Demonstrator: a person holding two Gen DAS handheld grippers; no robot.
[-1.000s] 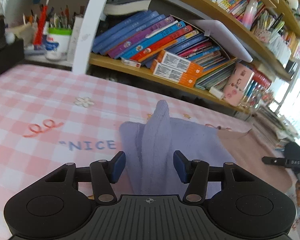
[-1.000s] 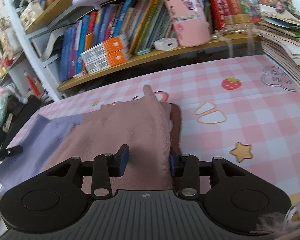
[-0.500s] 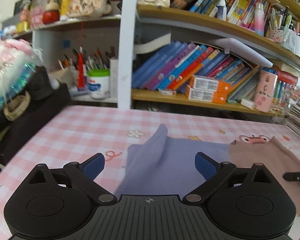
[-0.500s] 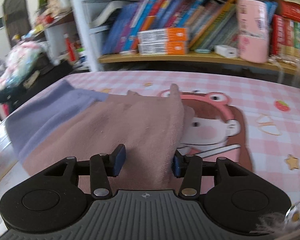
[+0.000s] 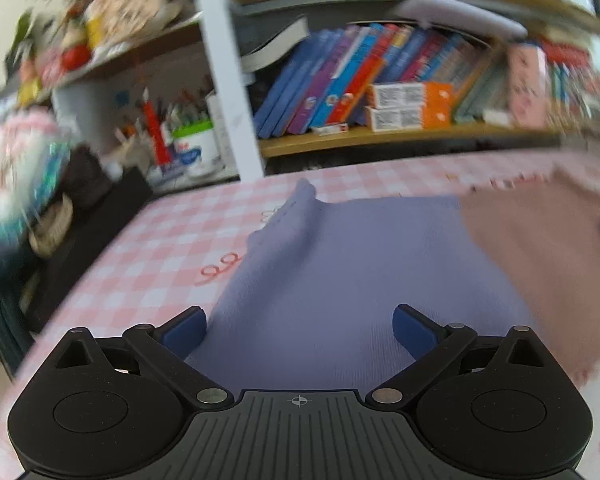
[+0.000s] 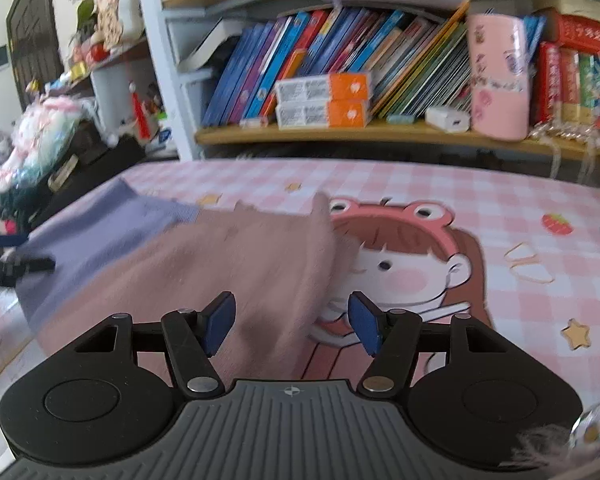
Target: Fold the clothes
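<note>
Two cloths lie on the checked table (image 6: 420,184): purple cloth (image 5: 340,264) flat at my left gripper's (image 5: 300,330) twelve o'clock, jaws wide, gripping nothing. My right gripper (image 6: 292,322) is opening; pink cloth's (image 6: 228,268) edge lies between its jaws, pads clear.

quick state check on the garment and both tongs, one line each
two-tone garment: lying on the checked tablecloth, purple half left, pink half right, far edge ridged up
left tongs: wide open, over purple half, gripping nothing
right tongs: opening, pink edge loose between them
</note>
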